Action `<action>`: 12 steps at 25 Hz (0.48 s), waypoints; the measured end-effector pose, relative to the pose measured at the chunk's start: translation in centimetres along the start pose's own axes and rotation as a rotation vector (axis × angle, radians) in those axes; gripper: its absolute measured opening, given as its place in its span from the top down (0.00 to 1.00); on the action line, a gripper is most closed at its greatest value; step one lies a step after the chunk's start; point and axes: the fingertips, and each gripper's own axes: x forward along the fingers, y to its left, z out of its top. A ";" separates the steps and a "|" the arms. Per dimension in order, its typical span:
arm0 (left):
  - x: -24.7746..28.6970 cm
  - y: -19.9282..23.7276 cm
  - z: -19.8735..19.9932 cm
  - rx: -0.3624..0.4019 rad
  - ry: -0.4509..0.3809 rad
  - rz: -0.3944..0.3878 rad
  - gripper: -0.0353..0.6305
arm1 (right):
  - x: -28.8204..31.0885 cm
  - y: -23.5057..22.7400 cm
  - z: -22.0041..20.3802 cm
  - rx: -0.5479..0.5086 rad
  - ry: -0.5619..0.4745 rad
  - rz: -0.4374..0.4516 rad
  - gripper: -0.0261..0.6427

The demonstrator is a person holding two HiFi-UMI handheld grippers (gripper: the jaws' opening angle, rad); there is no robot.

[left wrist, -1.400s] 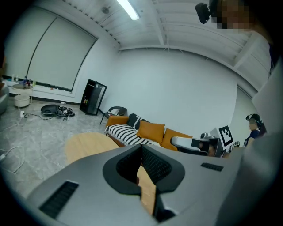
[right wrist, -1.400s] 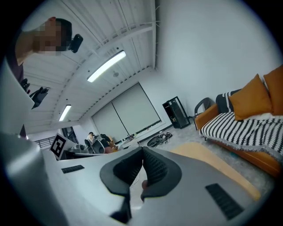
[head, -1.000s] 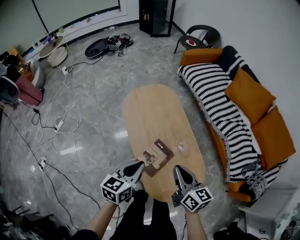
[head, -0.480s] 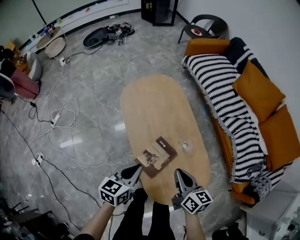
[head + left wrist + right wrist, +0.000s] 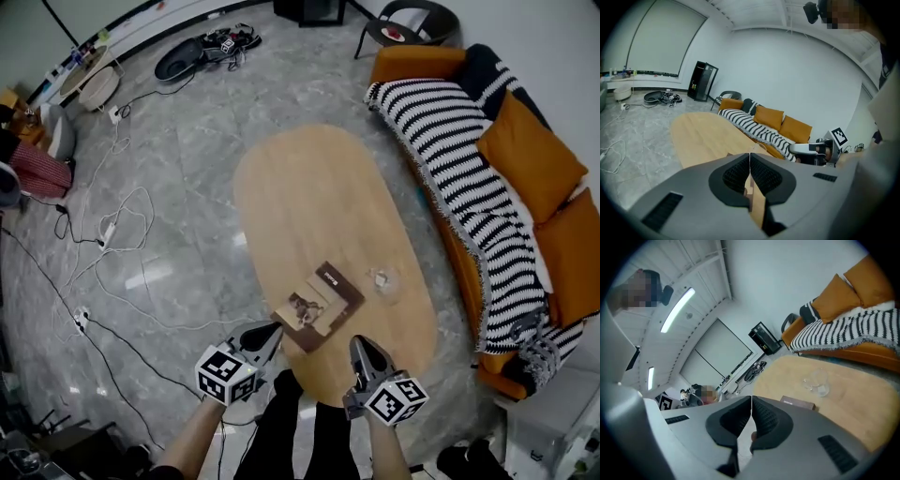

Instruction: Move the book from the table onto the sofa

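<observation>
My left gripper [image 5: 271, 332] is clenched, jaws together, nothing in them, at 7 o'clock off the book [image 5: 319, 305]. Book lies flat on the oval wooden table [image 5: 309, 197], near its 6 o'clock end. My right gripper [image 5: 360, 345] is clenched too, empty, at 5 o'clock of the book. 1 clear glass [image 5: 384, 280] sits at 3 o'clock of the book. Orange sofa [image 5: 553, 244] with striped throw [image 5: 450, 169] is at the far right.

The sofa [image 5: 562, 246] runs off the right edge, and the far chair [image 5: 413, 16] is clipped at the top. The book [image 5: 319, 305] has cover print too small to read (the clear thing [image 5: 384, 280] beside it is just as unclear).
</observation>
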 end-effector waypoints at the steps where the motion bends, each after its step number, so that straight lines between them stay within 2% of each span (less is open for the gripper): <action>1: 0.6 0.5 -0.4 0.005 0.014 -0.004 0.92 | 0.4 -0.6 -0.6 0.020 0.004 -0.008 0.92; 12: 8.5 6.2 -7.0 0.089 0.196 -0.078 0.92 | 5.0 -7.7 -9.2 0.182 0.091 -0.104 0.92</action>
